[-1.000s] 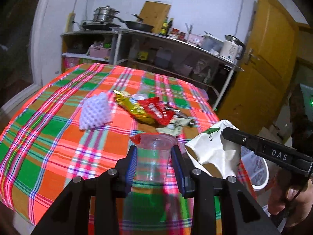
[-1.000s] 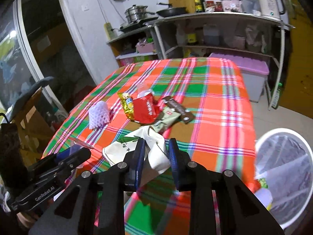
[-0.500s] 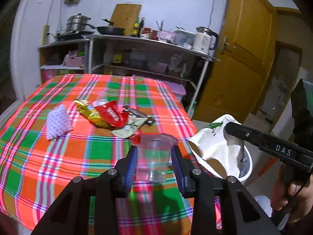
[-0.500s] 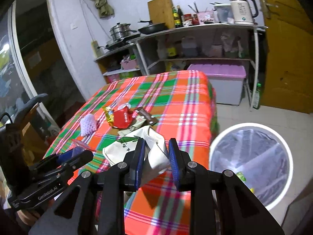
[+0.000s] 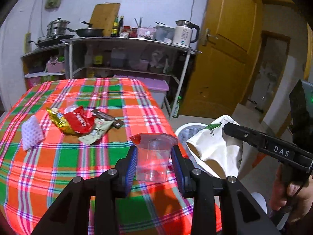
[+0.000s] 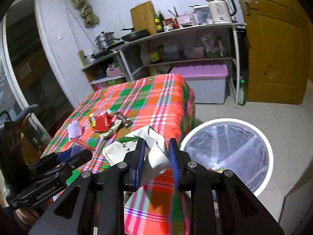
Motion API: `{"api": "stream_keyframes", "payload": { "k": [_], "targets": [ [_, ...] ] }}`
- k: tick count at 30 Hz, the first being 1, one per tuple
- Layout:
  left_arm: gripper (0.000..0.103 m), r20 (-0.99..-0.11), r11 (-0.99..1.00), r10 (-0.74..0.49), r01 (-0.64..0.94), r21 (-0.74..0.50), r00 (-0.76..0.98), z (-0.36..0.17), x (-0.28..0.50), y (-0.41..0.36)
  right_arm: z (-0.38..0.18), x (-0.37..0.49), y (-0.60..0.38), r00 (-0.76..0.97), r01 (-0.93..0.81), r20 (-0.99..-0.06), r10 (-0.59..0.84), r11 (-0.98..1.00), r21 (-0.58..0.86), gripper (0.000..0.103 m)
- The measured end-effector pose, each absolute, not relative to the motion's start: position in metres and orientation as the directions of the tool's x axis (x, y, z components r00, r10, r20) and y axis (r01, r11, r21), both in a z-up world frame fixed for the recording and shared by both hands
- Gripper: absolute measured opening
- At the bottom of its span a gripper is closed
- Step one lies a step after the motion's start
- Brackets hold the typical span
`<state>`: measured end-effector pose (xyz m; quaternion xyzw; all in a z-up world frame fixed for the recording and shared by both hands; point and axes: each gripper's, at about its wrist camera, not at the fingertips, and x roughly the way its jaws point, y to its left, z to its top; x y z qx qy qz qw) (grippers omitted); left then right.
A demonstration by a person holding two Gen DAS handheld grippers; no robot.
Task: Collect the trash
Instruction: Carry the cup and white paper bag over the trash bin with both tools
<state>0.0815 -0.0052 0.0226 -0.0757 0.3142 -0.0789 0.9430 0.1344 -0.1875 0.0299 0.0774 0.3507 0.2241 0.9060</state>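
Note:
My left gripper (image 5: 154,163) is shut on a clear plastic cup (image 5: 153,156) with a red scrap at its rim, held above the table's right edge. My right gripper (image 6: 156,161) is shut on a crumpled white paper bag (image 6: 137,146) with green print, seen also as the white bag (image 5: 215,146) in the left wrist view. A white bin (image 6: 268,150) with a clear liner stands on the floor just right of the bag. On the plaid table (image 5: 58,166) lie a red wrapper (image 5: 79,121), a gold wrapper (image 5: 56,118), a pale wrapper (image 5: 95,133) and a white foam net (image 5: 31,133).
A metal shelf (image 5: 127,41) with pots, bottles and a kettle (image 5: 183,33) stands behind the table. A purple-lidded box (image 6: 205,86) sits beneath it. A yellow door (image 5: 225,58) is at the right. A hand (image 5: 293,199) holds the right gripper's handle.
Both grippers have swung right, off the table's middle toward its right edge, each keeping its grip. The white bin has come into full view beside the bag.

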Motion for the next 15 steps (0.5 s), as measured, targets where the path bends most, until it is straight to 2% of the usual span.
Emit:
{"api": "stream_keyframes", "payload": {
  "k": [15],
  "targets": [
    [0.036,-0.592,0.960,-0.281,0.221,-0.174,0.756,0.016,0.113,-0.068,0.015,0.144,-0.253,0.689,-0.224,-0.617,0.379,0.922,0.316,0.026]
  ]
}}
